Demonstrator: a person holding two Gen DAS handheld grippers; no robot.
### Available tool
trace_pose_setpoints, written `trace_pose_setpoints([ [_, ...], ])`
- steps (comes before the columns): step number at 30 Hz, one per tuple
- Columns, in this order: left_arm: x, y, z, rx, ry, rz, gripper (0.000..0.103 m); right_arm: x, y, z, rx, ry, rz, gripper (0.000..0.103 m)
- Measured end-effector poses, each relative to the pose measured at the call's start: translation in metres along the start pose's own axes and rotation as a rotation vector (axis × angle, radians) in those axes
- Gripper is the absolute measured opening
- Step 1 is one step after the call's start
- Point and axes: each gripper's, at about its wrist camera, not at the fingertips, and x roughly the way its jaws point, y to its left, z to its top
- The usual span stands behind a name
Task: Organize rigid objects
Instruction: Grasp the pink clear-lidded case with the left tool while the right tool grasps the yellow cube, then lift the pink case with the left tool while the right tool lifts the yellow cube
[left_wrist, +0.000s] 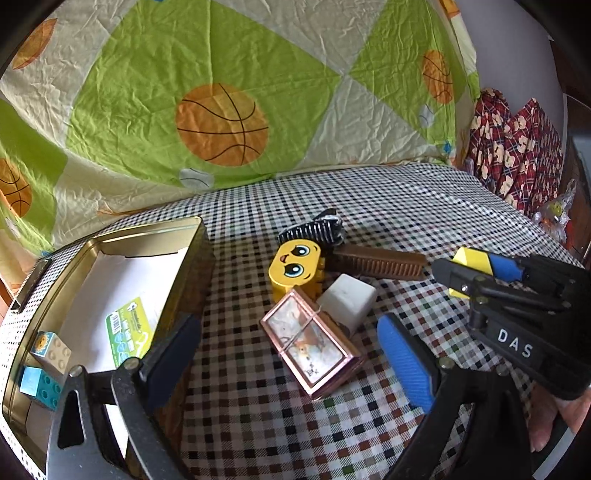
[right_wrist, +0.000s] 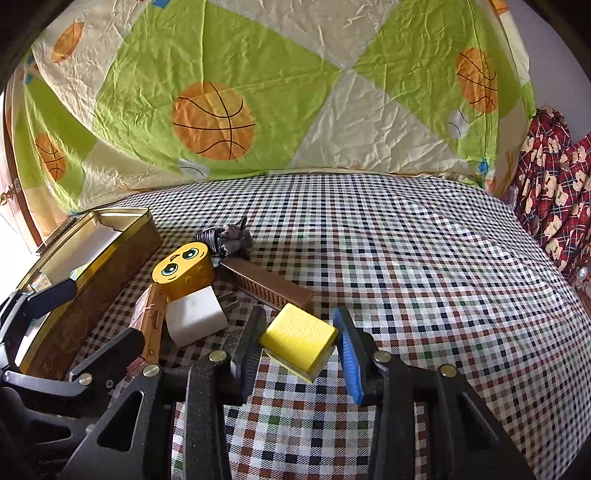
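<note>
Right wrist: jaws clamped on yellow block (right_wrist: 297, 340); left jaws wide apart, empty.

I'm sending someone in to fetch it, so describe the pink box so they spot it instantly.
Start at the open gold metal tin on the checkered tablecloth. Just right of it lies a pile of objects; the flat rose-pink rectangular box is nearest the left gripper. Unlike the white cube touching it, its lid is glossy and string-tied.

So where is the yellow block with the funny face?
The yellow face block lies on the checked cloth, right of the gold tin, touching the white cube and the brown comb.
</note>
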Motion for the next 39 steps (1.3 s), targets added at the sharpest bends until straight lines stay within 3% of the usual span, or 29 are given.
trace_pose_setpoints([
  [11,0.028,-0.003,0.0,0.0,0.138,-0.057,0.086,0.002,0.005,-0.001,-0.024,-0.007,-0.004,0.041],
  [14,0.035,0.001,-0.002,-0.022,0.177,-0.098,0.064,0.003,0.006,-0.001,-0.026,-0.003,-0.003,0.041],
  [18,0.036,0.007,-0.003,-0.055,0.184,-0.149,0.044,0.002,0.006,-0.001,-0.028,-0.005,-0.004,0.041],
  [20,0.036,0.01,-0.003,-0.066,0.187,-0.164,0.017,0.002,0.006,-0.001,-0.026,-0.009,-0.004,0.041],
  [30,0.027,0.012,-0.002,-0.071,0.136,-0.149,0.015,-0.003,0.007,-0.001,-0.026,-0.03,-0.006,0.041],
  [36,0.03,0.005,-0.003,-0.03,0.165,-0.137,0.016,-0.002,0.007,0.0,-0.028,-0.024,-0.004,0.041],
  [39,0.026,0.007,-0.003,-0.036,0.142,-0.136,0.015,-0.002,0.007,-0.001,-0.028,-0.024,-0.004,0.041],
])
